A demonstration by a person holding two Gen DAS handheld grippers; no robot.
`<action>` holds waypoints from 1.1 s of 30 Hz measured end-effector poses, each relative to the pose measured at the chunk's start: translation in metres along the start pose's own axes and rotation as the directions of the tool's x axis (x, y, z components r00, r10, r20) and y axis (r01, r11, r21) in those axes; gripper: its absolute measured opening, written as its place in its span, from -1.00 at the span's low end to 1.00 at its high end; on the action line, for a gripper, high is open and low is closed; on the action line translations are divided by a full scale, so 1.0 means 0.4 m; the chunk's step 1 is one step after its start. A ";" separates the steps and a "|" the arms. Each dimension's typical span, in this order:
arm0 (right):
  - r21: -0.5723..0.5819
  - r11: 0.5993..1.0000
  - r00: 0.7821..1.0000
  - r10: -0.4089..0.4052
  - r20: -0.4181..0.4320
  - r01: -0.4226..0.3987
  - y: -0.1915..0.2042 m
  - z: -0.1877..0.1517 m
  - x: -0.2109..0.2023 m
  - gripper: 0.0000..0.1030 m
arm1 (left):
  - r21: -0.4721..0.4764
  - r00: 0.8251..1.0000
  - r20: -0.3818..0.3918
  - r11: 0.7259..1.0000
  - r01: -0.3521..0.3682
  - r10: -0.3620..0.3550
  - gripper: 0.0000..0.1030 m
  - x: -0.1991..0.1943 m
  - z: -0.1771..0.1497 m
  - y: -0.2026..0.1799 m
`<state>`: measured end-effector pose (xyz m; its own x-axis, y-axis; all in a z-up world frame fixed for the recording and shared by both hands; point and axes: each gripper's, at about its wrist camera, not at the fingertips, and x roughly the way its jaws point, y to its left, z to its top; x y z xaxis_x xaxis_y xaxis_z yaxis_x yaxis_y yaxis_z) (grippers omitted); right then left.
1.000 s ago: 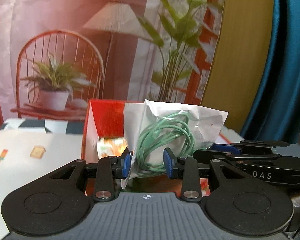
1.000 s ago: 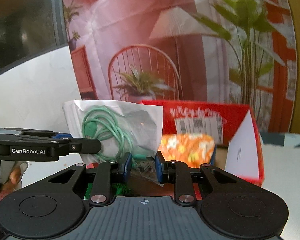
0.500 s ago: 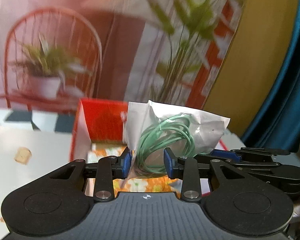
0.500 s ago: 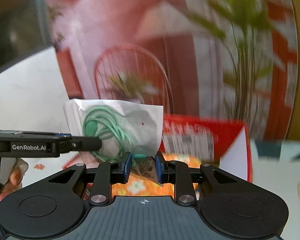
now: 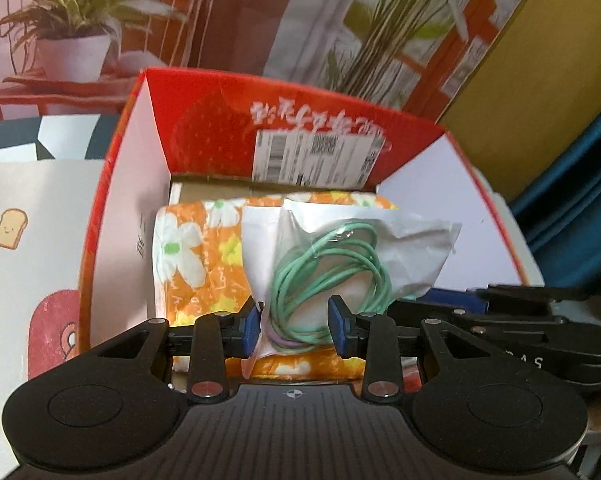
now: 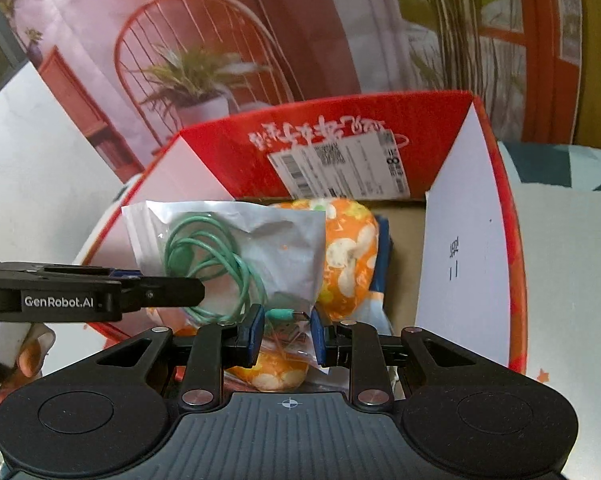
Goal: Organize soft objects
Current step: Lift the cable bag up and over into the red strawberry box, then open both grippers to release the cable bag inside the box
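Note:
A clear plastic bag with a coiled green cable (image 5: 328,264) (image 6: 228,256) hangs over the open red cardboard box (image 5: 204,128) (image 6: 236,156). Both grippers hold it. My left gripper (image 5: 296,326) is shut on one lower corner of the bag. My right gripper (image 6: 286,330) is shut on the other lower corner, where the cable's plug lies. Inside the box, under the bag, lies an orange flowered soft pack (image 5: 196,256) (image 6: 348,252). Each gripper also shows from the side in the other's view, the right gripper's fingers (image 5: 452,298) and the left gripper's fingers (image 6: 160,290).
The box stands on a white table cover with toast prints (image 5: 28,208) (image 6: 572,248). A backdrop with a printed chair and potted plants (image 6: 204,64) rises behind the box. A blue curtain (image 5: 580,184) hangs at the right. A person's fingers (image 6: 28,354) grip the left handle.
Both grippers have moved forward and tilted down with the bag, which now hangs over the box's inside instead of in front of it. The grips have not changed.

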<state>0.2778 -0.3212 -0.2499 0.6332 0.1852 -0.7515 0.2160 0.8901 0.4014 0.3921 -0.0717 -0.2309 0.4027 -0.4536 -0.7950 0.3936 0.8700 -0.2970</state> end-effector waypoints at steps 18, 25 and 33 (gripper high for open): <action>0.045 0.990 0.991 -0.132 -0.001 0.132 -0.014 0.000 0.012 -0.45 | 0.026 0.997 0.045 0.998 -0.057 0.056 0.06 -0.049 0.005 -0.006; 0.006 0.993 0.974 -0.114 0.194 0.115 0.018 -0.018 -0.088 -0.27 | 0.066 0.973 0.223 0.996 -0.068 0.052 0.20 -0.178 -0.025 -0.039; -0.043 0.996 0.926 -0.058 0.372 0.080 0.056 -0.115 -0.189 -0.20 | 0.097 0.940 0.326 0.986 -0.137 0.099 0.20 -0.299 -0.155 -0.061</action>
<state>0.2007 -0.2960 -0.2082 0.8504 -0.0351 -0.5249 0.2339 0.9190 0.3174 0.2831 -0.0268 -0.1615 0.6869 -0.4034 -0.6045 0.4129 0.9011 -0.1322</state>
